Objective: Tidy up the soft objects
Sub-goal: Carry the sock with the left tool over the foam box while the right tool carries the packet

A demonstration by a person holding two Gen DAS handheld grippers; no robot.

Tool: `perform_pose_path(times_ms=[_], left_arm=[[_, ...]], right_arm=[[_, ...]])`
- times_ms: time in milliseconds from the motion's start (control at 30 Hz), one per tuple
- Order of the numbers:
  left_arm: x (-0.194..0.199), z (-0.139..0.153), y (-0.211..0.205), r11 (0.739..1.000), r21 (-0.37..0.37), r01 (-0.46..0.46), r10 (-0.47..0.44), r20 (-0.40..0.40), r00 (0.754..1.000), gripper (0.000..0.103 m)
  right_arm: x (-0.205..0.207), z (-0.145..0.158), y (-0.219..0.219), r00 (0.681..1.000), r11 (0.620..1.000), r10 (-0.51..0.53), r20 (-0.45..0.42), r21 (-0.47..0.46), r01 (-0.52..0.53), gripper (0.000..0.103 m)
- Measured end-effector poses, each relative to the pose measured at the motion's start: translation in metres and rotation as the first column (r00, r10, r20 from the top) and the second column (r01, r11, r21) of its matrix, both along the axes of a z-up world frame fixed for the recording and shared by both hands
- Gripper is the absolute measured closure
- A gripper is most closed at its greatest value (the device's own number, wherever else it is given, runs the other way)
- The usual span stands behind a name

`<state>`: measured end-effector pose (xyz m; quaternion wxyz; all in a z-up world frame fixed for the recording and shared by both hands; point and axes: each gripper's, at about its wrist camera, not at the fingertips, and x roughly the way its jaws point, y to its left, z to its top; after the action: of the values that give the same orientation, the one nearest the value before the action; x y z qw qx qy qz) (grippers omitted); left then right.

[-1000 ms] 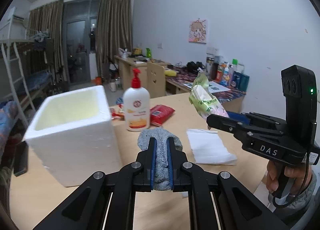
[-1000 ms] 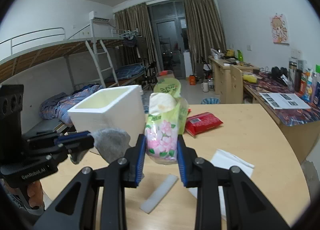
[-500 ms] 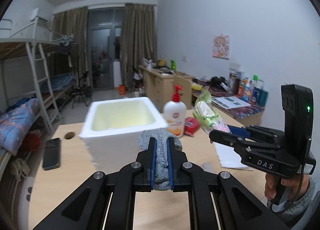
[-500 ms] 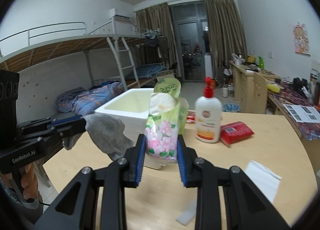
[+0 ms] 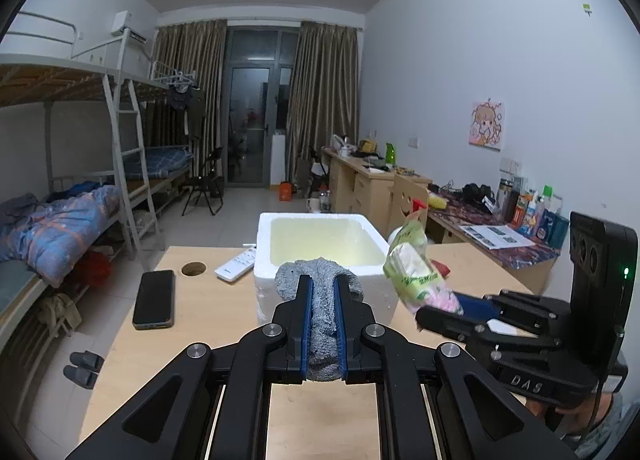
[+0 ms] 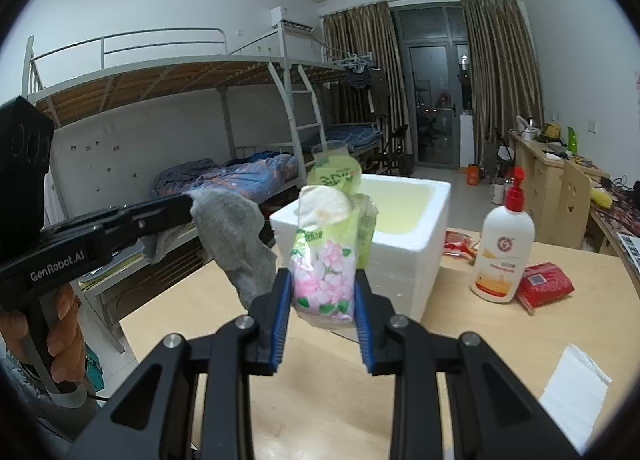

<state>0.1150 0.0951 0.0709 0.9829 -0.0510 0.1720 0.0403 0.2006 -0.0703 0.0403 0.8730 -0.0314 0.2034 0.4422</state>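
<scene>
My left gripper (image 5: 322, 288) is shut on a grey sock (image 5: 320, 300) and holds it above the table, just in front of the open white foam box (image 5: 320, 220). In the right wrist view the sock (image 6: 240, 236) hangs from the left gripper (image 6: 188, 204). My right gripper (image 6: 322, 288) is shut on a green and pink floral tissue pack (image 6: 326, 260), held upright in the air in front of the foam box (image 6: 404, 236). The pack (image 5: 416, 276) also shows in the left wrist view, beside the box's right corner. The box looks empty inside.
A black phone (image 5: 154, 298) and a white remote (image 5: 236, 264) lie on the wooden table (image 5: 200, 324) left of the box. A lotion pump bottle (image 6: 502, 252), a red packet (image 6: 546, 286) and a white tissue (image 6: 572, 396) lie to the box's right.
Both grippers have swung left and towards the foam box, still holding the sock and the tissue pack. The box now lies straight ahead of both.
</scene>
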Motion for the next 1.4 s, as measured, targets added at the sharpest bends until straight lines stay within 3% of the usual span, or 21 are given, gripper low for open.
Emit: perform_pose_path(times_ms=[633,1133,1400], left_arm=[[0.026,0.028,0.007,0.998,0.007,0.055,-0.055,0.012,0.998,0.092],[0.089,0.065,0.015,0.996,0.017,0.082,-0.082,-0.006,0.997,0.092],[0.123,0.066,0.021,0.995,0.010,0.099,-0.099,-0.023,0.995,0.092]], right_arm=[[0.008,0.027,0.018,0.999,1.000,-0.021,0.025,-0.020,0.022,0.069],[0.048,0.051,0.032,1.000,1.000,0.003,0.016,-0.020,-0.003,0.069],[0.070,0.052,0.044,1.000,1.000,-0.007,0.006,-0.026,0.007,0.069]])
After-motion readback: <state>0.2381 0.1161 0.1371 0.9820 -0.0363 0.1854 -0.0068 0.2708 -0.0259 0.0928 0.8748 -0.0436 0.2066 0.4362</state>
